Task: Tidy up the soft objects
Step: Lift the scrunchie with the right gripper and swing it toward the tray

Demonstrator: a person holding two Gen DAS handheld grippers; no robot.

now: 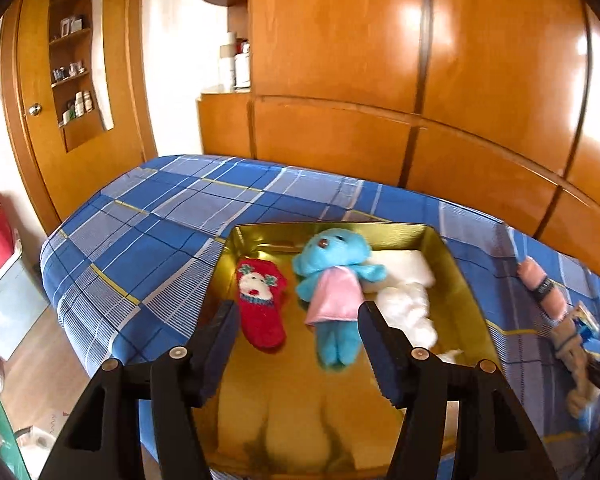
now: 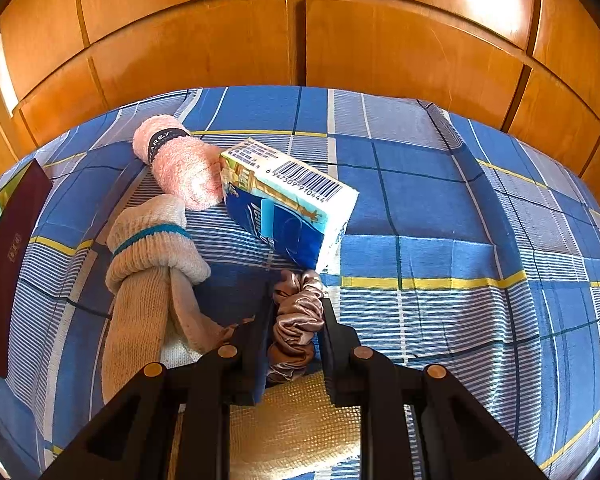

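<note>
Hidden or unclear: the gold tin (image 1: 448, 256) is running under my left gripper (image 1: 298, 320), so its near wall is being cut off. My right gripper (image 2: 296, 312) is showing at the left view's right edge only as a dark blur. A maroon box side (image 2: 8, 264) is being clipped by the right view's left rim.

Red sock (image 1: 260, 304): it is lying flat in the tin's left part, a white face pattern showing.

Blue teddy (image 1: 332, 280): it is lying on its back mid-tin in a pink dress, feet toward me, just beyond my left fingers (image 1: 220, 336), which are standing spread wide with nothing between them.

White stuffing (image 1: 408, 304): it is sitting in the tin's right part, touching the teddy's arm.

Beige sock bundle (image 2: 148, 276): it is resting on the plaid bed (image 2: 440, 208), a teal stripe around its cuff.

Pink towel roll (image 2: 180, 160): it is lying farther back, black band around it, touching the tissue pack (image 2: 288, 200).

Satin scrunchie (image 2: 296, 320): my right fingers (image 2: 336, 344) are clenching on its taupe folds, just in front of the tilted tissue pack.
</note>
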